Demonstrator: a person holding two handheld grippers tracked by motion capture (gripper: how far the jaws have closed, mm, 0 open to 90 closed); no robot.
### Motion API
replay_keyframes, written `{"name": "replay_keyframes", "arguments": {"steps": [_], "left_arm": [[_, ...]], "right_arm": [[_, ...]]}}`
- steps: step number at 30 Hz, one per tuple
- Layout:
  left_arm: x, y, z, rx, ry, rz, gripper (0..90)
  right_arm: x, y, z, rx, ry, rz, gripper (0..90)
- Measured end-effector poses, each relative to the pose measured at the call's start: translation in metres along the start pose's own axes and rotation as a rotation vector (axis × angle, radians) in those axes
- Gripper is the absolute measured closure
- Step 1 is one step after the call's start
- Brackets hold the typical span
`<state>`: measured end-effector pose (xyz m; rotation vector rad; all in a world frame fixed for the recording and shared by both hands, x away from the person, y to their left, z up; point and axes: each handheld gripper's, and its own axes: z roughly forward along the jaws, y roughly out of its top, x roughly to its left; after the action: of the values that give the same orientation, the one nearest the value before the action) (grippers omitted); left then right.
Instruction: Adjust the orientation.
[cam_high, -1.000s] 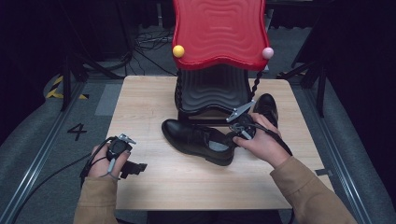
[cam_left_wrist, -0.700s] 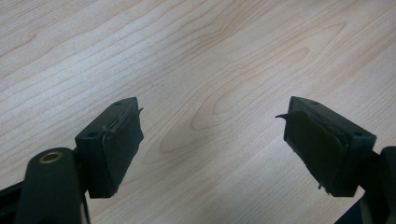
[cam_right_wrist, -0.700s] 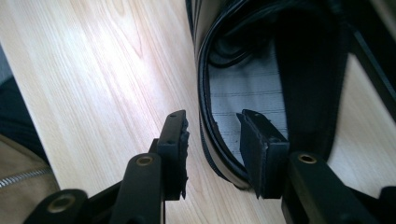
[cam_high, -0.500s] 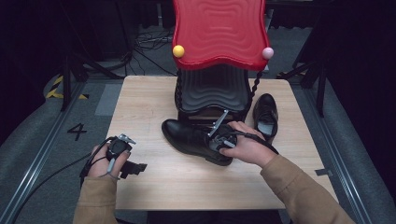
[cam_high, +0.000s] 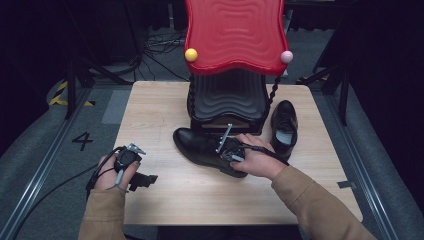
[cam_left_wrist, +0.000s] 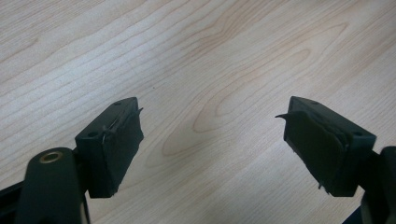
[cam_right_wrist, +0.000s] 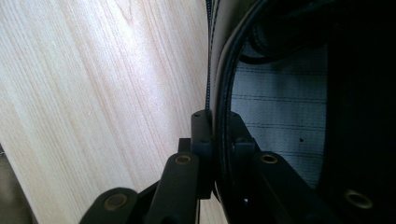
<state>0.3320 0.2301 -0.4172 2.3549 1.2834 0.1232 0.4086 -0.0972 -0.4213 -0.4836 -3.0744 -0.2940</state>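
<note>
A black leather shoe (cam_high: 197, 145) lies on its sole at the middle of the wooden table (cam_high: 165, 197), toe to the left. My right gripper (cam_high: 230, 150) sits at its heel opening. Its jaws have just been closing, and they now pinch the side wall of the shoe (cam_right_wrist: 224, 84), one jaw outside and one inside over the grey insole (cam_right_wrist: 280, 121); the right gripper (cam_right_wrist: 218, 122) is shut on that wall. A second black shoe (cam_high: 284, 122) stands at the right, toe away from me. My left gripper (cam_high: 144, 179) rests open over bare wood at the front left, and nothing lies between the jaws of the left gripper (cam_left_wrist: 212, 106).
A stand with a red wavy top (cam_high: 234, 32) and a ribbed black body (cam_high: 227, 97) rises at the back middle, right behind the near shoe. A yellow ball (cam_high: 190, 54) and a pink ball (cam_high: 286, 56) hang at its corners. Bare wood spans the front.
My right hand has moved left and down, from beside the second shoe to the near shoe's heel opening, and its jaws have shut on the shoe's wall. The left hand has kept still.
</note>
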Motion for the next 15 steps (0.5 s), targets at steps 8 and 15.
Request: {"name": "replay_keyframes", "arguments": {"steps": [8,15], "left_arm": [[0.0,-0.001,-0.001,-0.006,0.004,0.004,19.7],[0.001,-0.001,-0.001,-0.006,0.003,0.006,19.7]], "right_arm": [[0.01,0.001,-0.004,-0.059,0.003,-0.006,86.4],[0.029,-0.005,-0.025,-0.123,0.028,0.031,86.3]]}}
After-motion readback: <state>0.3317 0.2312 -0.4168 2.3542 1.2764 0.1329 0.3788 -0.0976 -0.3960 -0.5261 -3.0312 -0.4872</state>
